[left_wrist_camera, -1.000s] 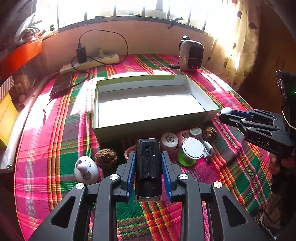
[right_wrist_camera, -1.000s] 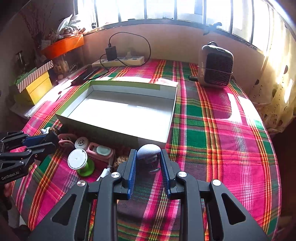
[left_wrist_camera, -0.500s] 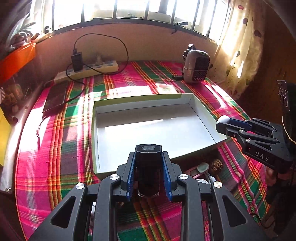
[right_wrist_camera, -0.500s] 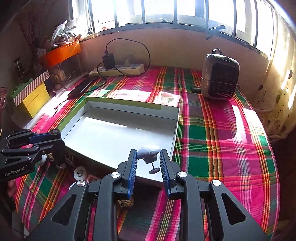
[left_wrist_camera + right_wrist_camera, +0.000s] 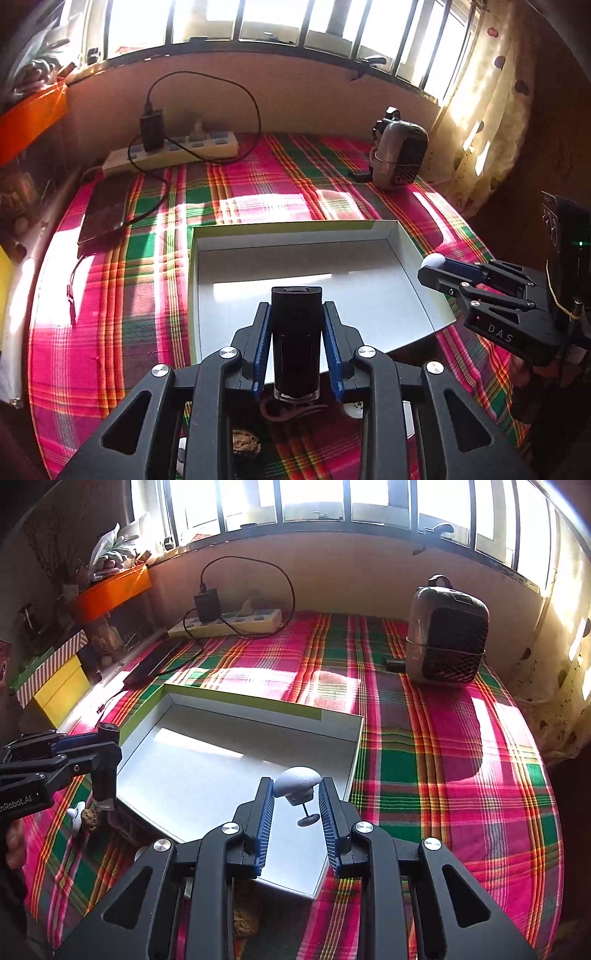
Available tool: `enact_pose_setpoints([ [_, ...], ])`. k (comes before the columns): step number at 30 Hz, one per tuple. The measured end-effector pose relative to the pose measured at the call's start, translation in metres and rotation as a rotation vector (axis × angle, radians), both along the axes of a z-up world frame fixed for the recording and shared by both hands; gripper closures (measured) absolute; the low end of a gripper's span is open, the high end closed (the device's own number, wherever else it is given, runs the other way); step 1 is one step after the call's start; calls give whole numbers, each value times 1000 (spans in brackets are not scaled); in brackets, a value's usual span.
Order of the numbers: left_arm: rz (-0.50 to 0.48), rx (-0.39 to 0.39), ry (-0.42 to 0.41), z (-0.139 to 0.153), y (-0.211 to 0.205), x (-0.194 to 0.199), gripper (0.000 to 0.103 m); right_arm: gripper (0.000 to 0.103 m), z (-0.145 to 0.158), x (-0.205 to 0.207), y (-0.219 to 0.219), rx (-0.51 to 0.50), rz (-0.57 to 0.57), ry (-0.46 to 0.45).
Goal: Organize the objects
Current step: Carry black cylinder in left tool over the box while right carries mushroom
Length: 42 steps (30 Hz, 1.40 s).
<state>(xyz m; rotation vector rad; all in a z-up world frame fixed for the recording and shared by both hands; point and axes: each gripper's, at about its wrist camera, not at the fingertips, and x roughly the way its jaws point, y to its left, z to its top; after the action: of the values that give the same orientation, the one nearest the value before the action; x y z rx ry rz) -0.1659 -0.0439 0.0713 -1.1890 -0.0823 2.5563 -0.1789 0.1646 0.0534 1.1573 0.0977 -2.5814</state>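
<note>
We see the open box [image 5: 402, 242] lying in the middle of the table [image 5: 258, 184], on the checked cloth. Behind it, along the wall, lies the power strip [image 5: 192, 147] to the left, with a charger [image 5: 151, 129] plugged into it, and the small heater [image 5: 400, 155] stands to the right. A flat device [image 5: 105, 210] lies left of the box. Before the box's near edge, a walnut [image 5: 245, 441] rests on the cloth. Boxes [image 5: 55, 679] sit stacked beyond the table's left edge.
</note>
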Motion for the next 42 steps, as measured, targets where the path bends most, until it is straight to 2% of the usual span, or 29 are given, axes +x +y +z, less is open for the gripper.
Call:
enact_pose_setpoints([
  [9, 4, 10, -1, 4, -5, -2, 78, 77, -5, -8, -2, -2, 3, -12],
  [18, 6, -25, -28, -3, -6, -13, 78, 77, -10, -15, -2, 6, 1, -26],
  [34, 4, -58, -71, -17, 3, -51, 78, 77, -24, -35, -4, 26, -9, -72],
  [42, 13, -46, -88, -27, 6, -70, 78, 77, -30, -47, -8, 10, -24, -78],
])
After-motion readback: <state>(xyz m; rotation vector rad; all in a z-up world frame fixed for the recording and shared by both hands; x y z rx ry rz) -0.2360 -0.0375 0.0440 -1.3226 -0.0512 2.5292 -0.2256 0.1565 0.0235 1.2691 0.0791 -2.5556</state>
